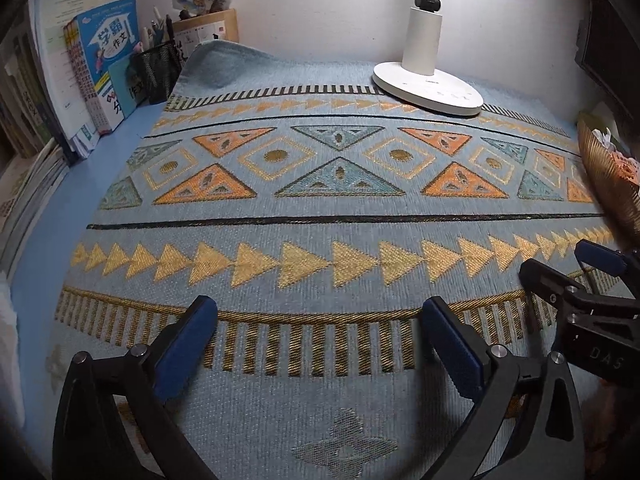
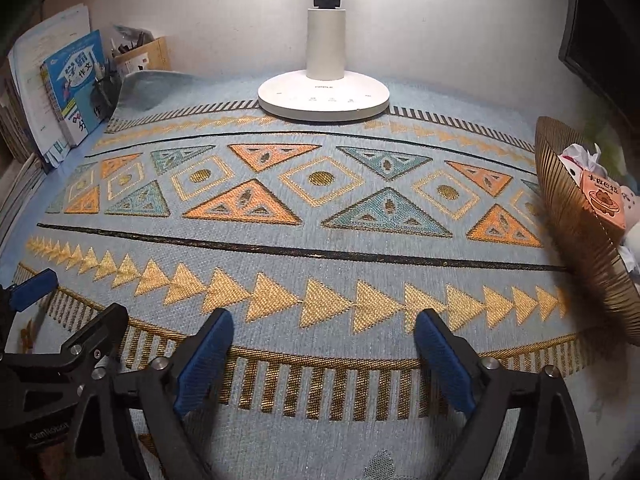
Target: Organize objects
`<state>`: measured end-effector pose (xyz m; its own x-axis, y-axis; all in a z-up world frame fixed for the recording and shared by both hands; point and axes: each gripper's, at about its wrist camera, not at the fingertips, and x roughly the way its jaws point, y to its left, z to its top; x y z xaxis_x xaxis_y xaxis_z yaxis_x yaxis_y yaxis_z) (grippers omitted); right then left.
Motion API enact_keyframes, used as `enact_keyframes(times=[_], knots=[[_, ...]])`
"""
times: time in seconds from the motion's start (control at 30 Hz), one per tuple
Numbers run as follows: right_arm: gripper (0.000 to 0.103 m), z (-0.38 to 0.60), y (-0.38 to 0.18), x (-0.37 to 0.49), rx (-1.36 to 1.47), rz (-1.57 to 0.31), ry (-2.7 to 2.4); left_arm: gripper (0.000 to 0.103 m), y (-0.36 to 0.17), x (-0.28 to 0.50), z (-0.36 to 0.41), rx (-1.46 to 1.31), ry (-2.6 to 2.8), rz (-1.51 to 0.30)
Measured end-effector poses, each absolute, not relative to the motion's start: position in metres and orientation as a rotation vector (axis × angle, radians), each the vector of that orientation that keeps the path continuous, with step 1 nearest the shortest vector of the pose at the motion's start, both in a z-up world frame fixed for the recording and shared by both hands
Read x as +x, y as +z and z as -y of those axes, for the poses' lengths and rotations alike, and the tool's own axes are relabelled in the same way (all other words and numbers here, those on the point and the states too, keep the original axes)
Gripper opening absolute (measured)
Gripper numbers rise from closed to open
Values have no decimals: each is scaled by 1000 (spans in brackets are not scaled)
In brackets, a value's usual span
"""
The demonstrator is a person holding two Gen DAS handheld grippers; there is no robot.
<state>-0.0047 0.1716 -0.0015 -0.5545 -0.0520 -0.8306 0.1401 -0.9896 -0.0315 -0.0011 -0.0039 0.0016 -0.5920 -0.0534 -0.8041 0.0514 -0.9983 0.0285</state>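
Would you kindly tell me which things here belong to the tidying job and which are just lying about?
Likely part of the job:
- gold ribbed tray at the right edge, holding an orange carton and crumpled paper
- left gripper and right gripper, both open and empty

Just lying about:
- white lamp
- patterned mat
- books
- mesh pen holder

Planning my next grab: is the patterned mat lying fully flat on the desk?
Mostly spread flat, but not fully: the mat curls up at its far left corner, against the mesh pen holder.
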Motion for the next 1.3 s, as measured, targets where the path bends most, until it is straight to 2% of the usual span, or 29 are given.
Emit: enact_keyframes(times=[0.07,0.2,1.3], knots=[[103,-181,-3,-7,1446,-71,-2681,102,2,-4,-4,1382,-2750,28],[103,-180,-3,-5,1438,-94,-2686,103,0,-6,2,1410,-2752,-38],[103,-178,-6,1,1399,-78,-2732,103,-1,-7,4,1407,-2758,-43]])
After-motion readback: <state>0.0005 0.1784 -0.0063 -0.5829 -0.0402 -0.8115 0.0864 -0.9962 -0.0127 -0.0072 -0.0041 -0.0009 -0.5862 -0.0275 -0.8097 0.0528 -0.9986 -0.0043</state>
